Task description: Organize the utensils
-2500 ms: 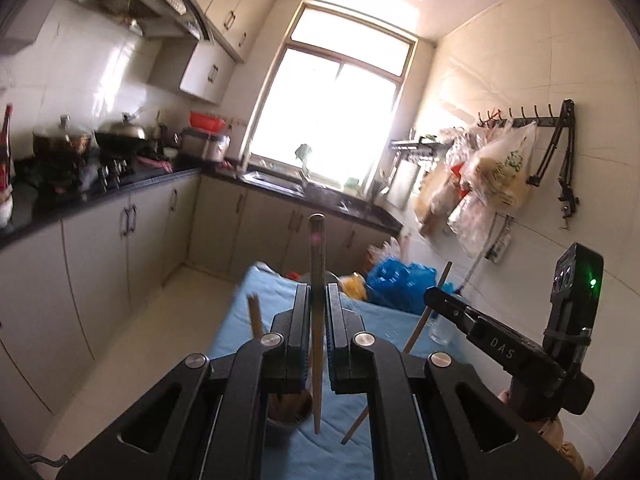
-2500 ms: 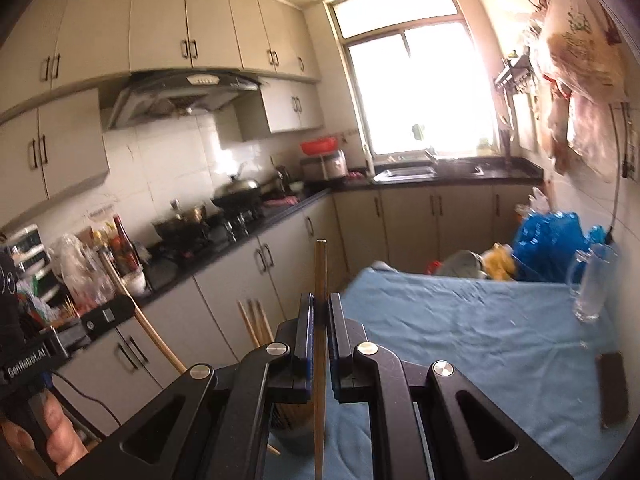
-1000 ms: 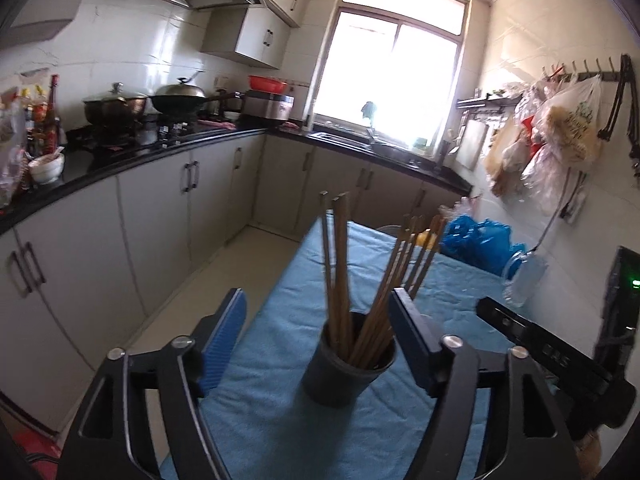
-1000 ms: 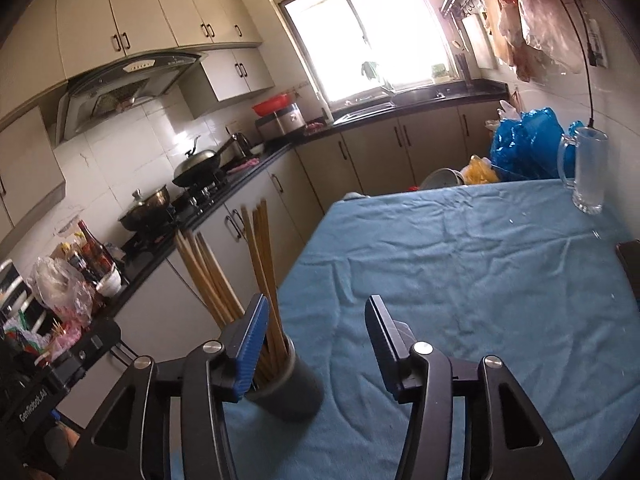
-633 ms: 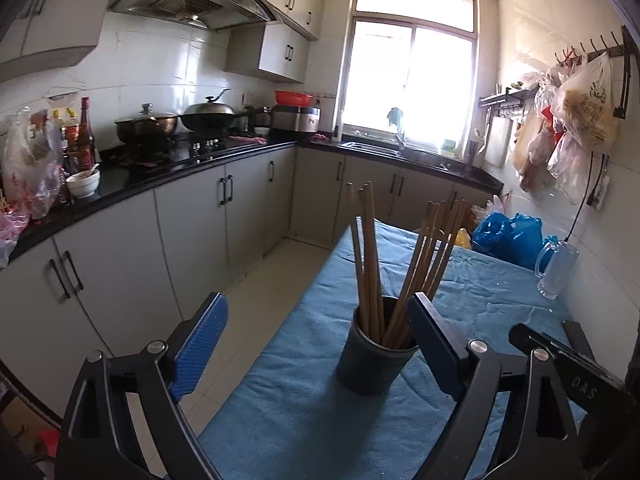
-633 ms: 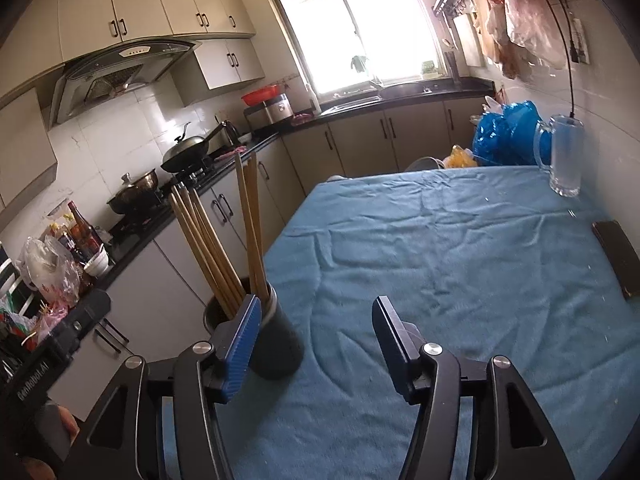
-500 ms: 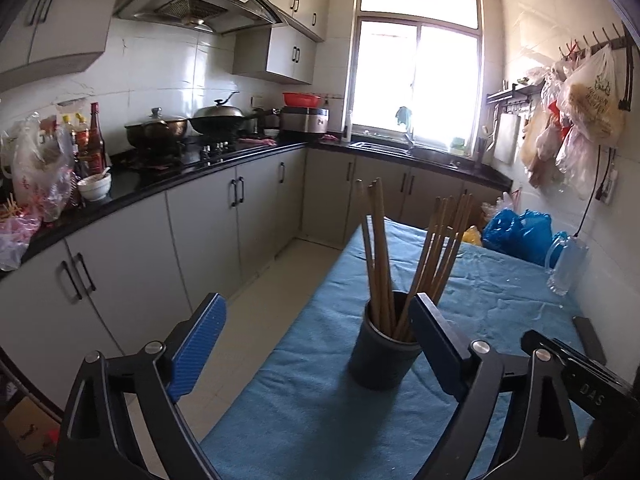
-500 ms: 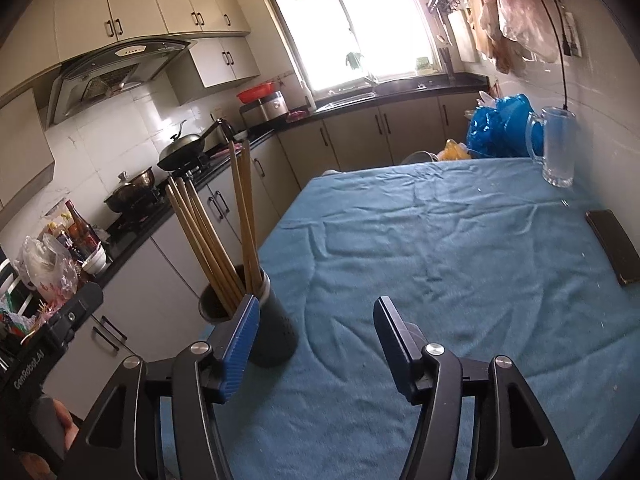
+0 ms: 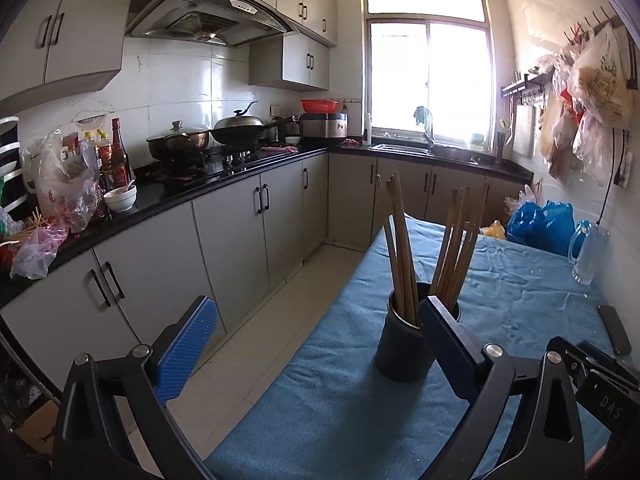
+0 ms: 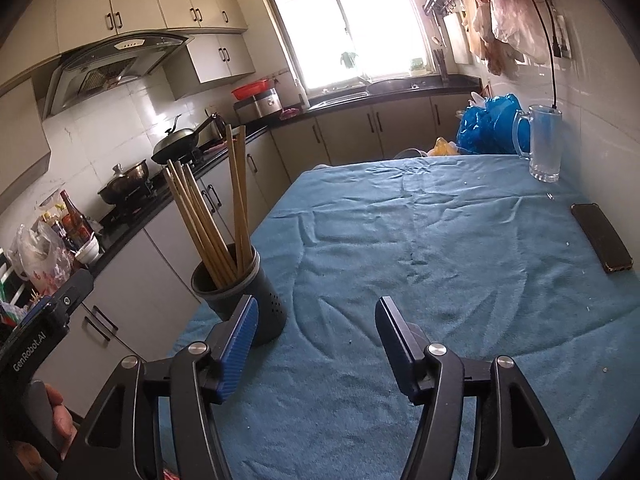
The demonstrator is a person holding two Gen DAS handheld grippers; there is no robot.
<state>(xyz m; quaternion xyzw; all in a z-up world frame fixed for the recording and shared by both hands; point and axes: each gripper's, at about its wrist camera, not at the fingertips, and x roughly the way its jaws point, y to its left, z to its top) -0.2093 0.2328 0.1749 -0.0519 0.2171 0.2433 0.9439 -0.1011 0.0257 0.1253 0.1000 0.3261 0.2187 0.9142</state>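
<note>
A dark round holder (image 9: 400, 348) stands near the left edge of the blue-clothed table (image 9: 520, 304), with several wooden chopsticks (image 9: 400, 256) upright in it. My left gripper (image 9: 316, 308) hangs short of the holder with its jaws opening wide and nothing between the pads; its right finger overlaps the holder's side in the picture. In the right wrist view the holder (image 10: 224, 284) and chopsticks (image 10: 208, 224) sit just left of my right gripper (image 10: 316, 306), which is open over bare cloth and holds nothing.
A glass mug (image 10: 542, 148), a dark phone (image 10: 602, 238) and blue plastic bags (image 10: 488, 124) lie along the table's far and right sides. A kitchen counter (image 9: 200, 184) with pots and bottles runs along the left, with tiled floor (image 9: 280, 320) between it and the table.
Each gripper earlier was shut on one chopstick above the holder. Now both are open and empty, those chopsticks stand in the holder, and both grippers have drawn back from it.
</note>
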